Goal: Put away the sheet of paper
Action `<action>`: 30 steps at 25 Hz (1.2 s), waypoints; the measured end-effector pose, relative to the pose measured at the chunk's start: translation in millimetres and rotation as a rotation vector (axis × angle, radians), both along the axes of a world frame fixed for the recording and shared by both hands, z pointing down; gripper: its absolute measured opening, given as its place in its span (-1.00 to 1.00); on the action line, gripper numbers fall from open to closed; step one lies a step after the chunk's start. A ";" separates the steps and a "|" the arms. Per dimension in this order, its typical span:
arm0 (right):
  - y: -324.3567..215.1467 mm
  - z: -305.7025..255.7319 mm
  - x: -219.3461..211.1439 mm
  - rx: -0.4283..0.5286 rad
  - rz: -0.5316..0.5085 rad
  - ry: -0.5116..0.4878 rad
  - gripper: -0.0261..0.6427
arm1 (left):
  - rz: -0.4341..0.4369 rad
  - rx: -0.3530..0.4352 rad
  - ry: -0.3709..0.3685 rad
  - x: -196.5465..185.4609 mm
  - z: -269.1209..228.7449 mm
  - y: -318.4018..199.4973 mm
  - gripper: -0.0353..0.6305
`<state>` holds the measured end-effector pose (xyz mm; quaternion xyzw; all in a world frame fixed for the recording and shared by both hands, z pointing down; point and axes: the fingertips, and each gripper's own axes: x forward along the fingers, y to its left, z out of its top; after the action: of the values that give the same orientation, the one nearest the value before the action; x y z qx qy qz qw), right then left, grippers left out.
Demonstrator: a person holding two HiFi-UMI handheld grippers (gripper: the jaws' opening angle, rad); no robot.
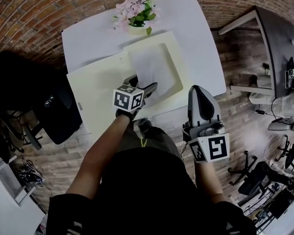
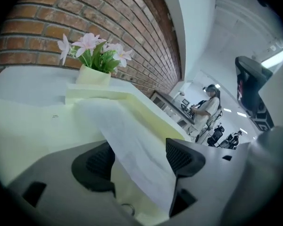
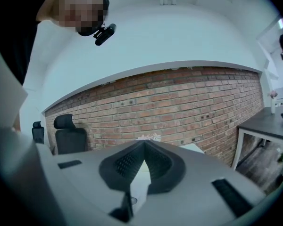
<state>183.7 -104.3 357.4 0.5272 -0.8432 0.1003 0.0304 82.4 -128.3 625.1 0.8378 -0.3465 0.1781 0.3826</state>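
Observation:
A white sheet of paper [image 1: 152, 67] lies in the recessed right half of an open pale yellow folder [image 1: 98, 92] on the white table [image 1: 196, 33]. My left gripper [image 1: 143, 84] reaches over the folder's near edge, at the sheet's near corner. In the left gripper view the paper [image 2: 132, 140] runs between the wide-apart jaws of the left gripper [image 2: 139, 159], and the pads do not press on it. My right gripper [image 1: 200, 89] hovers by the table's front right edge, away from the folder. The right gripper [image 3: 144, 149] has its jaws together with nothing between them.
A pot of pink flowers [image 1: 137, 13] stands at the table's far edge, just behind the folder. A black office chair [image 1: 59, 111] sits left of the table. A grey desk [image 1: 279, 38] is off to the right. A person [image 2: 207, 107] sits far back in the room.

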 end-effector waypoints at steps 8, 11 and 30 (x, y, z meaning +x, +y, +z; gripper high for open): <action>-3.0 -11.8 -20.3 0.032 -0.034 -0.054 -0.88 | -0.015 0.072 -0.118 -33.3 -11.3 1.6 0.12; -3.8 -12.6 -24.3 0.035 -0.041 -0.060 -0.88 | -0.034 0.085 -0.107 -40.2 -15.7 -0.8 0.12; -2.0 -15.2 -36.2 0.045 -0.062 -0.008 -0.88 | -0.068 0.345 -0.013 -67.5 -107.5 -23.1 -0.82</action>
<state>147.4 -106.3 342.2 0.5012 -0.8612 0.0822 0.0182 14.8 -151.5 517.6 0.8776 -0.4024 0.1083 0.2370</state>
